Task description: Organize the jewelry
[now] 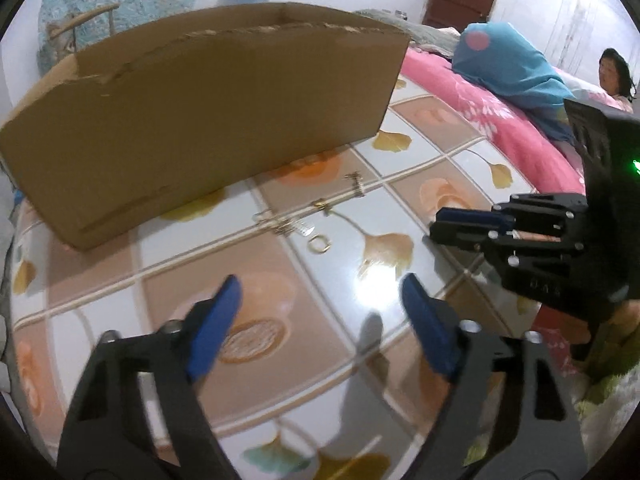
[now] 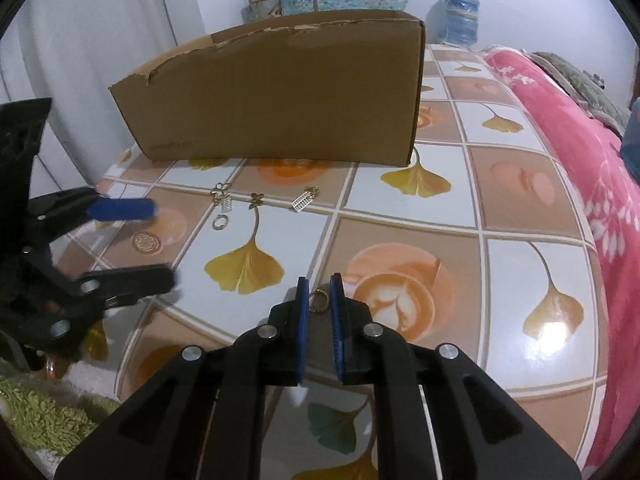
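Small gold jewelry pieces lie on the tiled table in front of a cardboard box point(image 2: 280, 92): a ring point(image 2: 219, 222), a flower charm with a ladder piece point(image 2: 223, 197), a bow charm point(image 2: 256, 199) and a ladder charm point(image 2: 304, 199). My right gripper point(image 2: 319, 285) is shut on a gold ring point(image 2: 319, 302) held between its blue pads, above the table. My left gripper point(image 1: 318, 298) is open and empty, just short of the ring point(image 1: 319, 243) and charms point(image 1: 322, 205). The right gripper also shows at the right of the left wrist view point(image 1: 438, 226).
The cardboard box point(image 1: 208, 120) stands open-topped at the table's far side. A pink bedspread point(image 2: 592, 168) borders the table's right edge. A green rug point(image 2: 44, 420) lies below left. A person point(image 1: 614, 74) sits far right.
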`<state>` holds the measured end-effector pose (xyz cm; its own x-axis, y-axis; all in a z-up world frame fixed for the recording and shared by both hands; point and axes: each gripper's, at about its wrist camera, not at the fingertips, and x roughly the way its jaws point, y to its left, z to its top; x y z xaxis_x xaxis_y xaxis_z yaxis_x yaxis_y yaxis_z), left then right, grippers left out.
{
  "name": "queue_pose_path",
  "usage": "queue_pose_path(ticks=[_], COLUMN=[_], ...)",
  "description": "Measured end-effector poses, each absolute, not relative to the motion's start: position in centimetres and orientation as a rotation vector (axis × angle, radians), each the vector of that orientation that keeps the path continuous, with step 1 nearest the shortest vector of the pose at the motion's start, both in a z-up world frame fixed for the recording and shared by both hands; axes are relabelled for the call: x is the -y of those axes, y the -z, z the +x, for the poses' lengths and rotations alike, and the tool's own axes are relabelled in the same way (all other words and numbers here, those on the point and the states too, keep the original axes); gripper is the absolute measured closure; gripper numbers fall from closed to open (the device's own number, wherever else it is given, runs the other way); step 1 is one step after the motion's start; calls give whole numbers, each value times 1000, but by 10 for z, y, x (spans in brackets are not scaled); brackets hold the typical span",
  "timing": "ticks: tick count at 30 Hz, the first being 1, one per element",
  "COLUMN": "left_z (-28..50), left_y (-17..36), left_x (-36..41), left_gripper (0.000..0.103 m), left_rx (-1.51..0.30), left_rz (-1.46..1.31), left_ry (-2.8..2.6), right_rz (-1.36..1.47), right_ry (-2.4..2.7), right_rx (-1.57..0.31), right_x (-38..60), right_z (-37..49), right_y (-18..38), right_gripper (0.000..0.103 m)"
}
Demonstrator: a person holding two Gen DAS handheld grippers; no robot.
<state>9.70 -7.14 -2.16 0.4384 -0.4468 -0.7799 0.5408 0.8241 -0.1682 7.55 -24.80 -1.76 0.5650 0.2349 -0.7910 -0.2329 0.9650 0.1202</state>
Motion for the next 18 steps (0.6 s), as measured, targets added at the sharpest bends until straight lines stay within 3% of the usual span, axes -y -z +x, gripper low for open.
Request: queue_pose_path(ticks=[6, 15, 18], left_z=[110, 119, 119], left_y=[22, 24, 25], left_x=[85, 102, 101], left_gripper=[57, 80, 93], left_rx=[-933, -917, -912], left_rz=[84, 144, 158], left_ry=[616, 589, 578], right_rz=[21, 29, 28], right_ry=[-279, -288, -289], right_rx=[-922, -915, -915], right_x=[246, 249, 249], right_z=[77, 78, 78], right_y=[20, 20, 20], right_gripper=[92, 92, 92])
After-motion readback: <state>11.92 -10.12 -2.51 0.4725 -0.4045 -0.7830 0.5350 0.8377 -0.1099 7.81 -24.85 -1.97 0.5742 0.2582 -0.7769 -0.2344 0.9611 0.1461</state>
